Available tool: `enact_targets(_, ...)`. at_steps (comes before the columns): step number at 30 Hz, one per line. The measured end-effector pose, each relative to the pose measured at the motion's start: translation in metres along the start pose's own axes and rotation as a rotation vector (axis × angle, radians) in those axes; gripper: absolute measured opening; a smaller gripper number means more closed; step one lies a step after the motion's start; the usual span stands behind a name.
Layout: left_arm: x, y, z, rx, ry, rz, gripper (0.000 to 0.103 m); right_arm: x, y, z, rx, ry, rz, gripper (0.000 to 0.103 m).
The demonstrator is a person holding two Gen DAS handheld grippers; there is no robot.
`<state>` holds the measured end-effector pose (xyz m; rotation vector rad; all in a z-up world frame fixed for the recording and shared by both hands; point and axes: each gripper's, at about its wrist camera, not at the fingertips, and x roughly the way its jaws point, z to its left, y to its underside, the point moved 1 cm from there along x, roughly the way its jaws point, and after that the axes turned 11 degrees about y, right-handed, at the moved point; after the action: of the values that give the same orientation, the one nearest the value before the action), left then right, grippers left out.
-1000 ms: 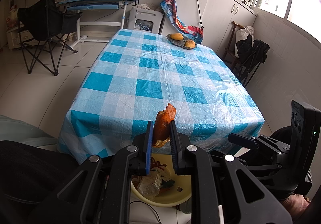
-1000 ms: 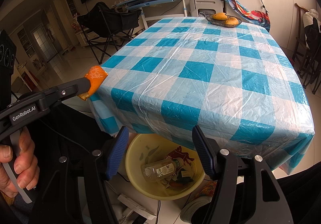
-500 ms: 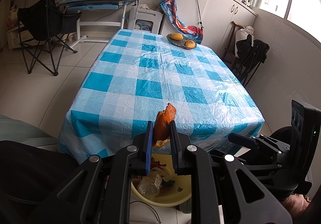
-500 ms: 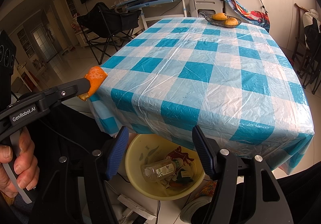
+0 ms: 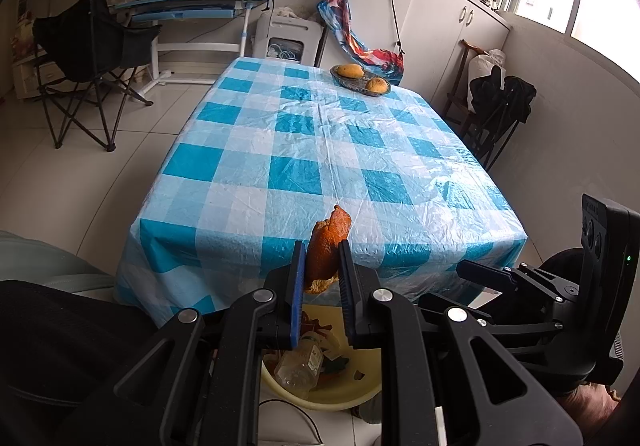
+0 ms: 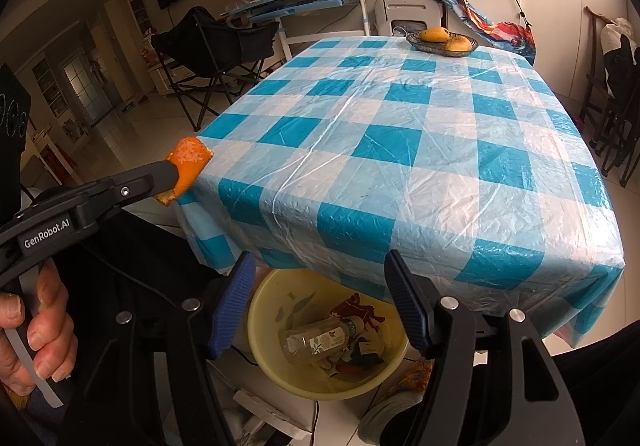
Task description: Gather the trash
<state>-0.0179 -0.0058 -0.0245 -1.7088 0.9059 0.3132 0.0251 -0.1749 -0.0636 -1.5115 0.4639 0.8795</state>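
**tidy_tom:** So why's the left gripper (image 5: pixel 320 278) parked off the near edge of the table (image 5: pixel 320 150) like that? It's pinched tight on an orange peel (image 5: pixel 326 246), with the peel sticking up out of the pads.

**binwatcher:** My guess is it's lining up a drop. The yellow basin (image 6: pixel 276 310) sits on the floor right under that near edge, half tucked beneath the checked tablecloth (image 6: pixel 400 150), and in the left wrist view the peel hangs more or less above its rim. Letting go there should land it inside, though the cloth overhang is close.

**tidy_tom:** And the right gripper (image 6: pixel 320 302)?

**binwatcher:** Empty. Its jaws are easing wider, nothing between them, and it's pointing down at the basin from the near side. Looks like it's just waiting.

**tidy_tom:** What's in the basin?

**binwatcher:** A clear plastic bottle (image 6: pixel 316 338) lying on its side with a green-ish label, some red-and-white wrapper bits behind it, and darker scraps I can't identify.

**tidy_tom:** Anything left on the table?

**binwatcher:** Only a fruit bowl (image 6: pixel 442 42) at the far end with two yellow-orange fruits in it. I'd say that's not trash, so the peel may be the last piece.
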Motion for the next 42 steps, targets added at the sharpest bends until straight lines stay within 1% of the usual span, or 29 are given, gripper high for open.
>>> enact_targets(14, 0.001, 0.001, -0.002, 0.002, 0.0, 0.004, 0.015, -0.001, -0.001, 0.0, 0.003, 0.006, -0.003, 0.067)
enact_targets(28, 0.01, 0.006, -0.002, -0.006, 0.002, 0.046, 0.015, -0.001, -0.002, -0.003, 0.006, 0.013, -0.006, 0.069)
enact_targets(34, 0.009, 0.005, 0.0, -0.019, -0.001, 0.046, 0.023, -0.001, -0.002, -0.003, 0.006, 0.013, -0.007, 0.07)
enact_targets(42, 0.002, 0.002, 0.005, -0.047, -0.02, 0.008, 0.046, -0.003, -0.003, -0.004, 0.014, 0.027, -0.017, 0.073)
